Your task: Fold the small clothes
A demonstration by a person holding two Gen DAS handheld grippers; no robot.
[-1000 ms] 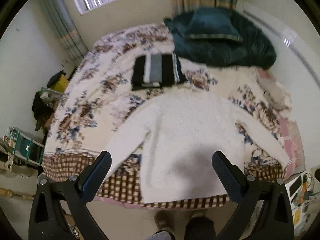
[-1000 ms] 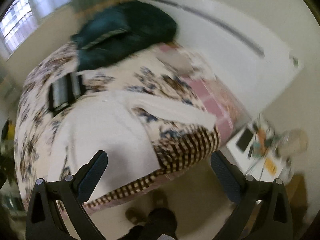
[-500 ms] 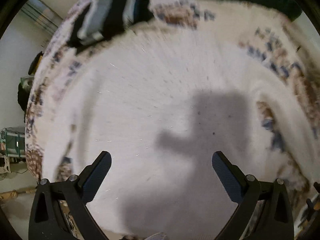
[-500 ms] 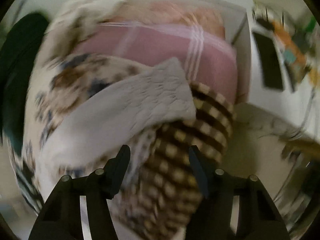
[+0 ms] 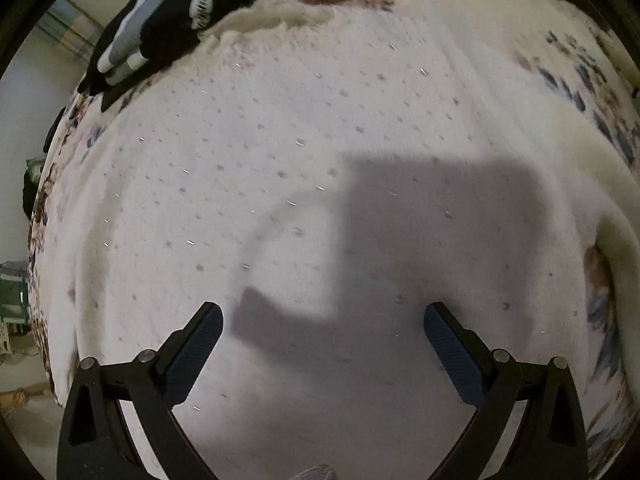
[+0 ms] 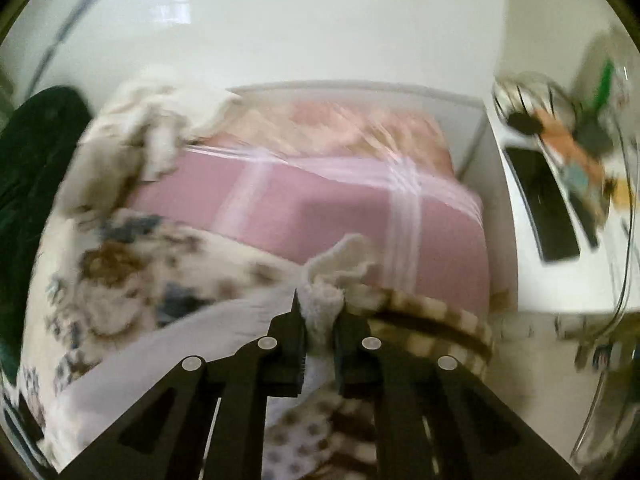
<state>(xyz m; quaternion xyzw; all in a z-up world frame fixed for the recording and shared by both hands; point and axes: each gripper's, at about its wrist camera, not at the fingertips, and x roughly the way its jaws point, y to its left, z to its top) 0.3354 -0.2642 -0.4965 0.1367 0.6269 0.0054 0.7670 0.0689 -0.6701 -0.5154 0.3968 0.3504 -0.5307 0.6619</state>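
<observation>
A fluffy white sweater lies spread flat on the floral bedspread and fills the left wrist view. My left gripper hovers just over its body, open, with nothing between the blue pads. In the right wrist view the sweater's sleeve end sits bunched between the black fingers of my right gripper. Its jaws are closing and the pads press on the cuff, near the bed's corner.
A folded black, grey and white striped garment lies beyond the sweater at upper left. A pink checked blanket and a dark green cover lie on the bed. A cluttered white side table stands to the right.
Both grippers came down from high above the bed. The left now sits close over the sweater's body. The right swung to the sleeve end and closed from wide open onto it.
</observation>
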